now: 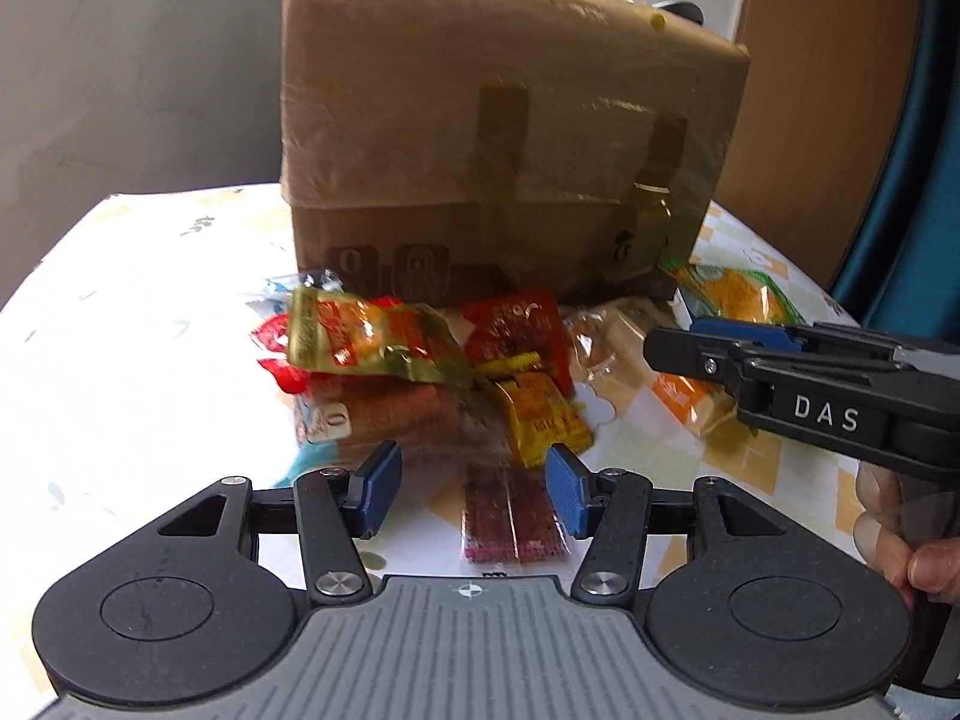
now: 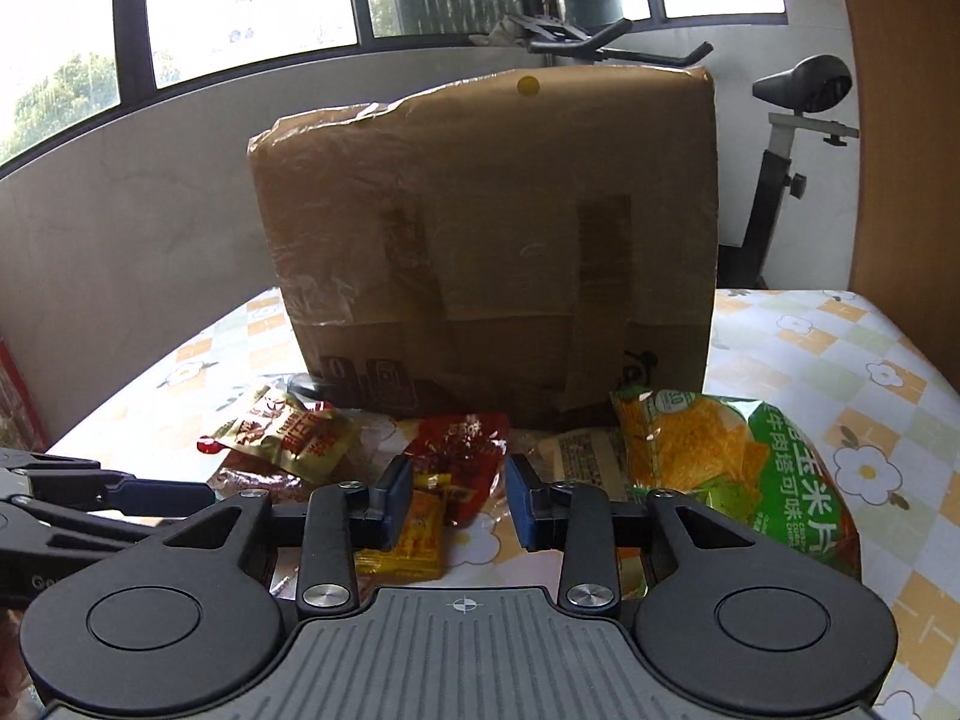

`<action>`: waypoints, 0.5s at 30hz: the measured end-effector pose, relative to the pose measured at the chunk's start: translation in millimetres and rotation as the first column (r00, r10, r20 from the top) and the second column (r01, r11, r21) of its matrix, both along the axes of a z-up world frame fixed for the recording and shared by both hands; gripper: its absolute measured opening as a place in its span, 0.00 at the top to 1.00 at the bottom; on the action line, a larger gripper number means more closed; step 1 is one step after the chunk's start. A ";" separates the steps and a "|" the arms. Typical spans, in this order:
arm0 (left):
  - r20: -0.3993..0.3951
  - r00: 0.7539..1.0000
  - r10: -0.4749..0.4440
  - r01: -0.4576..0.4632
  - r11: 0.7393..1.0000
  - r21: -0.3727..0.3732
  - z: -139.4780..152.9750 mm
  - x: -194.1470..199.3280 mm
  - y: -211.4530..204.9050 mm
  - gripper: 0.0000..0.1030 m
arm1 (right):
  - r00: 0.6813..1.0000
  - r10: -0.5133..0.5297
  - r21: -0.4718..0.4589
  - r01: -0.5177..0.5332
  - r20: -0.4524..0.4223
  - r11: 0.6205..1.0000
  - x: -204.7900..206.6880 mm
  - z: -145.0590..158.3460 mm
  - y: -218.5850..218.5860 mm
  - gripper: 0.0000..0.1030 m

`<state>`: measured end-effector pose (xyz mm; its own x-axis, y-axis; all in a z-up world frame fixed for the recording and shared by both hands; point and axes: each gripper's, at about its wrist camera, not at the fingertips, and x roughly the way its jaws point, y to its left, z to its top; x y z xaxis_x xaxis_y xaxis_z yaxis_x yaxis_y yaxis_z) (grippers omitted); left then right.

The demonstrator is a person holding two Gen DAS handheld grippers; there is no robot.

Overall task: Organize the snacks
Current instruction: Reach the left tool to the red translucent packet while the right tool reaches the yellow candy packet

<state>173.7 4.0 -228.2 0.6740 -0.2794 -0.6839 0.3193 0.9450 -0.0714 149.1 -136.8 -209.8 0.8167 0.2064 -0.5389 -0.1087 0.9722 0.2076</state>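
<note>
A heap of snack packets lies on the table in front of a taped cardboard box (image 1: 504, 138) (image 2: 486, 240). It holds a gold-and-red packet (image 1: 360, 336) (image 2: 288, 432), a red packet (image 1: 516, 330) (image 2: 462, 450), a yellow sachet (image 1: 540, 414) (image 2: 414, 540) and a green-and-orange chip bag (image 1: 738, 294) (image 2: 720, 450). My left gripper (image 1: 474, 489) hangs low over a maroon-brown packet (image 1: 510, 516); its jaws stand apart and the pads touch nothing. My right gripper (image 2: 459, 501) is open by a narrower gap, just above the yellow sachet and red packet. It enters the left wrist view (image 1: 678, 348) near the chip bag.
The table (image 2: 840, 360) has a flowered check cloth. The box stands upright close behind the heap. An exercise bike (image 2: 798, 138) and windows are behind it, and a wooden panel (image 2: 900, 120) is at the right. A person's hand (image 1: 888, 534) holds the right gripper.
</note>
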 end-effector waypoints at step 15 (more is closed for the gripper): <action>-0.010 0.999 -0.031 0.032 0.993 0.114 -39.0 3.0 -28.9 0.43 | 0.999 -0.019 0.055 0.021 -0.040 0.998 3.3 -17.7 -12.4 0.70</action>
<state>176.7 -24.9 -267.2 0.6604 -0.2200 -0.7179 0.3490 0.9365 0.0340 152.4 -149.2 -227.6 0.7994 0.2201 -0.5590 -0.0797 0.9611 0.2644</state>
